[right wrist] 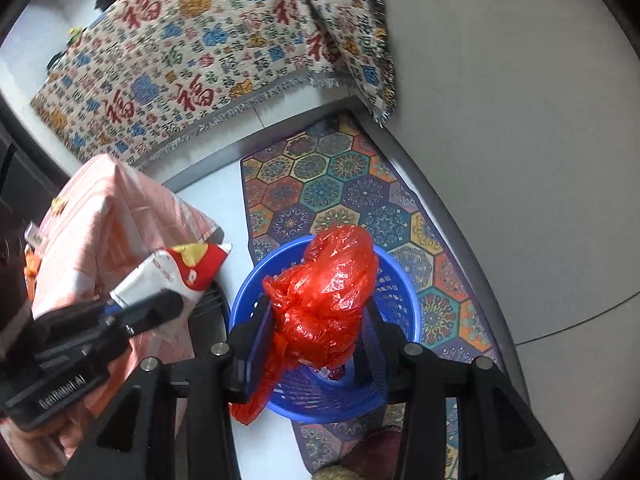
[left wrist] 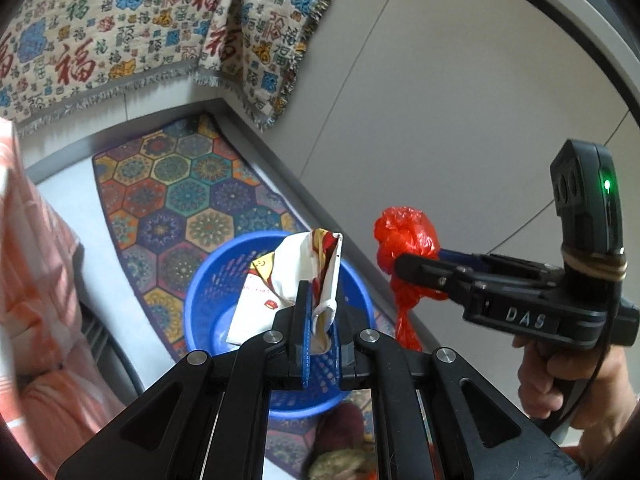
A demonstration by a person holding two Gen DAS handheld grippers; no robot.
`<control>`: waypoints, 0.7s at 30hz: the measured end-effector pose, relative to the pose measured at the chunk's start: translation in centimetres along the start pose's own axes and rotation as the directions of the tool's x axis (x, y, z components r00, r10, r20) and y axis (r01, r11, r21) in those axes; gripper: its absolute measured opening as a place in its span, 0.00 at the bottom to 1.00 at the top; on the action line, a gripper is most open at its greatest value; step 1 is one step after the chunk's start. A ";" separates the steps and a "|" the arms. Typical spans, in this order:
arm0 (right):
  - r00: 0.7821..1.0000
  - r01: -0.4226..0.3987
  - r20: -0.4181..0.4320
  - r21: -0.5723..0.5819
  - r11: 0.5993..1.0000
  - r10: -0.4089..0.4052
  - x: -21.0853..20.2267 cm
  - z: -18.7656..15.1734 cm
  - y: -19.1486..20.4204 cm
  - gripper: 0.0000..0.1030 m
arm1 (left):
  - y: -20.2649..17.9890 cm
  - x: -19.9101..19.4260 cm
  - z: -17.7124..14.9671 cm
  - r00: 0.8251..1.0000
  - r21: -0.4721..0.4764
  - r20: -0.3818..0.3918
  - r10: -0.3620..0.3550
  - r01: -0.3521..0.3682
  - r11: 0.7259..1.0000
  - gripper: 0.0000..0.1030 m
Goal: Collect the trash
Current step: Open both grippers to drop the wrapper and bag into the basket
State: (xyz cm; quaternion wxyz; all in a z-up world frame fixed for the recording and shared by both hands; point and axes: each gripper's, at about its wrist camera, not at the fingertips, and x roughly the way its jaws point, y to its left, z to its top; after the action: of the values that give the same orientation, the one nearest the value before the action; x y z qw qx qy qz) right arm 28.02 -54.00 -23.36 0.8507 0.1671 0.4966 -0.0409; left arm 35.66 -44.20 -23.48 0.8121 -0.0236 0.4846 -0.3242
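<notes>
Left gripper (left wrist: 319, 320) clamped on crumpled wrapper (left wrist: 296, 276), right gripper (right wrist: 316, 332) on red bag (right wrist: 324, 300); blue basket (right wrist: 400, 292) floor mostly hidden beneath.

The left gripper (left wrist: 320, 320) points forward and down with its two blue-faced fingers (left wrist: 306, 336) drawn close together, pinching a crumpled wrapper (left wrist: 296, 280) between them. The right gripper (right wrist: 316, 332) tilts down the same way, its fingers (right wrist: 260, 340) pressed against both sides of a bunched red plastic bag (right wrist: 328, 300). A bare hand (left wrist: 568, 376) wraps the right gripper's pistol handle from below, and the two tools hang side by side, near each other but apart.
</notes>
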 end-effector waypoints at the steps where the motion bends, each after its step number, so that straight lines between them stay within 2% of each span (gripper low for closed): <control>1: 1.000 -0.003 -0.002 0.010 1.000 0.003 0.2 0.1 -0.2 0.43 | 0.0 0.2 0.0 1.000 0.001 -0.001 0.000 0.000 1.000 0.07; 5: 1.000 -0.020 -0.017 0.054 0.998 0.021 1.0 0.6 -1.0 0.44 | 0.3 1.2 0.2 1.000 0.004 0.000 0.002 -0.002 1.000 0.07; 8: 0.999 -0.029 -0.020 0.090 0.996 0.031 1.6 0.8 -1.4 0.47 | 0.6 1.9 0.4 1.000 -0.003 -0.002 -0.005 0.005 1.000 0.24; 9: 0.999 -0.031 -0.022 0.102 0.994 0.033 1.8 0.9 -1.5 0.51 | 0.7 2.1 0.4 1.000 -0.006 -0.002 -0.004 0.004 1.000 0.35; 10: 0.999 -0.033 -0.025 0.116 0.993 0.036 2.1 0.9 -1.7 0.56 | 0.8 2.3 0.5 1.000 -0.009 0.001 -0.007 0.007 1.000 0.41; 15: 0.998 -0.041 -0.032 0.123 0.992 0.045 2.2 1.0 -1.6 0.60 | 1.3 2.0 0.8 1.000 -0.036 0.010 -0.007 0.008 0.999 0.47; 19: 1.000 -0.021 -0.011 0.085 0.996 0.022 1.4 1.1 -0.5 0.60 | 1.3 -0.5 0.8 0.999 -0.054 0.054 0.005 -0.002 0.999 0.63; 21: 1.000 0.007 0.025 0.034 0.999 -0.008 0.2 1.3 0.7 0.60 | 0.9 -3.2 0.5 0.996 -0.048 0.087 0.010 -0.005 0.999 0.69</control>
State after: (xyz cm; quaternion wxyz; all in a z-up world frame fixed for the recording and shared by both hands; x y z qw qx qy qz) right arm 29.36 -53.75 -22.75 0.8538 0.1789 0.4858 -0.0546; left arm 35.52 -41.85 -21.09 0.8328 -0.0552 0.4565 -0.3082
